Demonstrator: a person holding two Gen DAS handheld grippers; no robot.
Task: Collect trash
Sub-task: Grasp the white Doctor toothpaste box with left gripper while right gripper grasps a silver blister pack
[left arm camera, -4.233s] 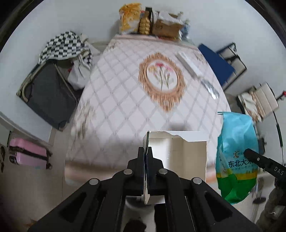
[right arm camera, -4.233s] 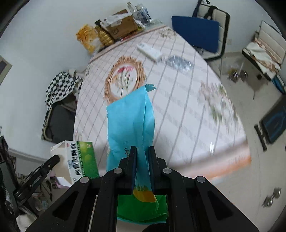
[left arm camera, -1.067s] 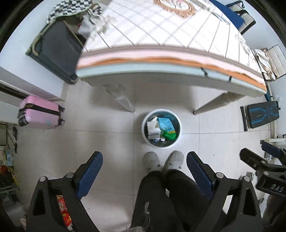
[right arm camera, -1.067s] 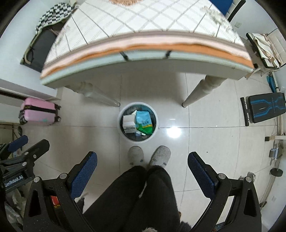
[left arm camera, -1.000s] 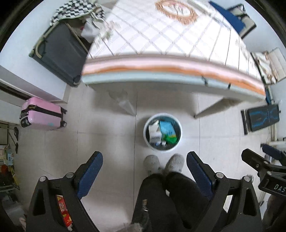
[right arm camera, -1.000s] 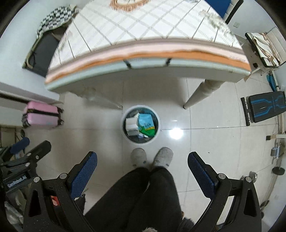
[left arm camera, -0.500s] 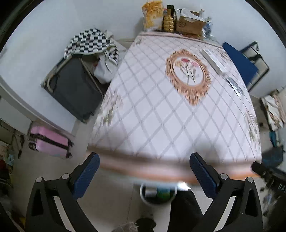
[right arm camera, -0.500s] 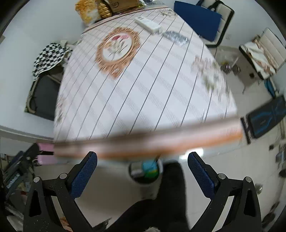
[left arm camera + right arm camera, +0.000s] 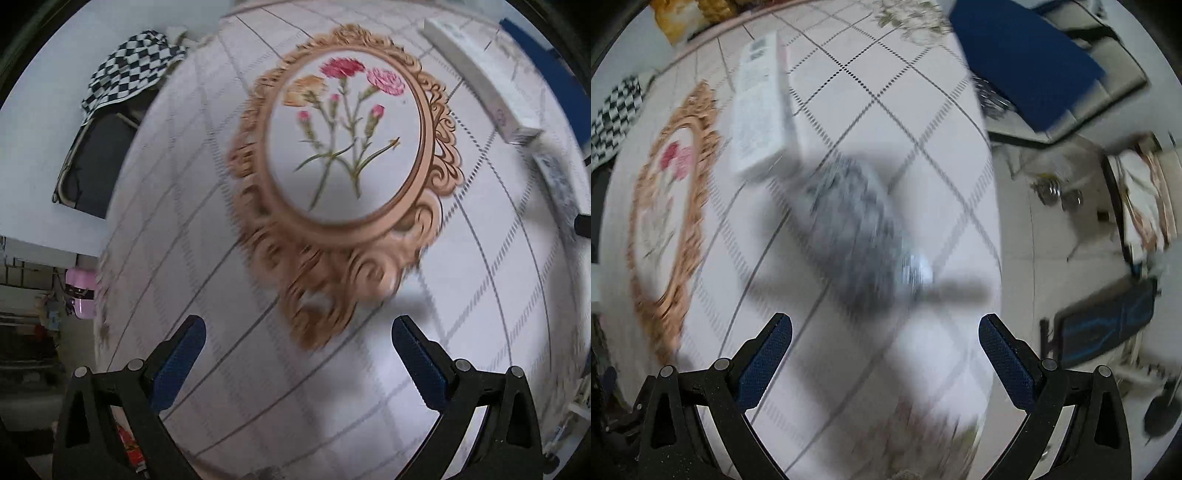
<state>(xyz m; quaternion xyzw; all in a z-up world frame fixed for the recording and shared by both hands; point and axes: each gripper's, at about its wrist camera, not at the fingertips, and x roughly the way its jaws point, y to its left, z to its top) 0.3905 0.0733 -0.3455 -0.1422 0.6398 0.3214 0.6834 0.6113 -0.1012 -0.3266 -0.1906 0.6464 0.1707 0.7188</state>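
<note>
Both grippers hang over the table with the quilted cloth (image 9: 229,258). My left gripper (image 9: 295,354) is open and empty, just in front of the gold flower medallion (image 9: 347,147). A long white box (image 9: 476,74) and a grey foil wrapper (image 9: 554,177) lie far right of it. My right gripper (image 9: 884,350) is open and empty, close above the blurred grey foil wrapper (image 9: 857,225). The white box (image 9: 761,107) lies just beyond the wrapper, to the left.
A blue chair (image 9: 1027,62) stands past the table's right edge. A black suitcase (image 9: 92,162) and checked cloth (image 9: 129,70) lie left of the table. Snack bags (image 9: 687,14) sit at the table's far end. A dumbbell (image 9: 1056,192) lies on the floor.
Both grippers let go of the box and blue bag over the floor bin, then rose and moved forward over the table. The right one now nears the foil wrapper.
</note>
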